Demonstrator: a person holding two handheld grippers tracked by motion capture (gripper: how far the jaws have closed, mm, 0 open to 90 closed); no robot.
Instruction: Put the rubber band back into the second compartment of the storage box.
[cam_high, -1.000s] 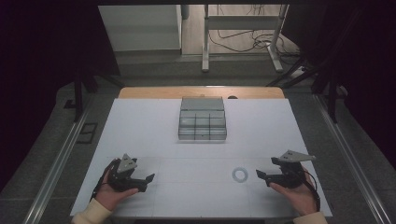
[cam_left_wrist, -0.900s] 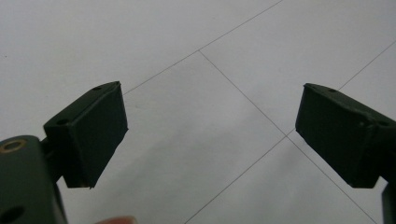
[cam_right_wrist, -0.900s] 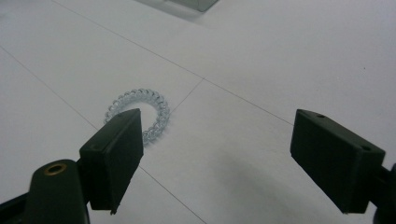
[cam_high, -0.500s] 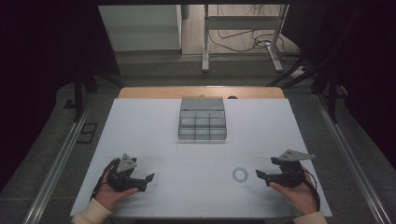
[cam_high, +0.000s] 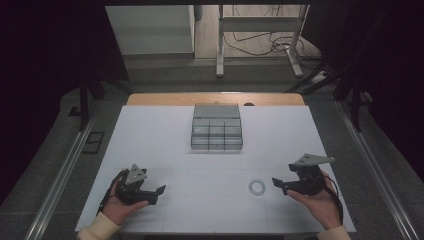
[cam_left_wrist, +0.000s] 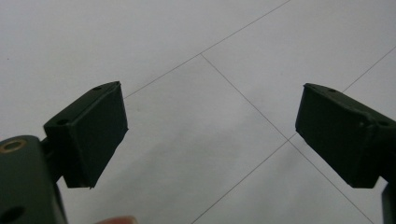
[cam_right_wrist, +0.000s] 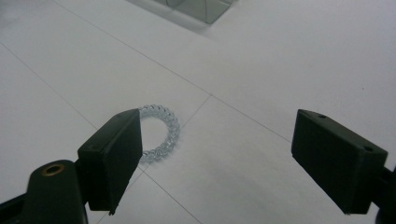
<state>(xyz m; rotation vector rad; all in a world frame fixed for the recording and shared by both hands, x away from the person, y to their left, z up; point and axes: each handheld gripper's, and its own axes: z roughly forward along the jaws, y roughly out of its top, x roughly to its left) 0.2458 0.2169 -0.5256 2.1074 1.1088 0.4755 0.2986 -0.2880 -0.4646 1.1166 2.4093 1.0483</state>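
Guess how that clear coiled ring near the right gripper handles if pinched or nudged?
The coiled ring looks like a thin clear plastic spiral, so probably light and springy, squashing between the jaws. It lies flat on the smooth white table, so a nudge likely slides it, not rolls it. The right gripper is open beside it.

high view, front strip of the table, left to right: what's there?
left gripper → clear coiled ring → right gripper. Both grippers are held open above the white table; the grey compartment box sits farther back, mid-table.
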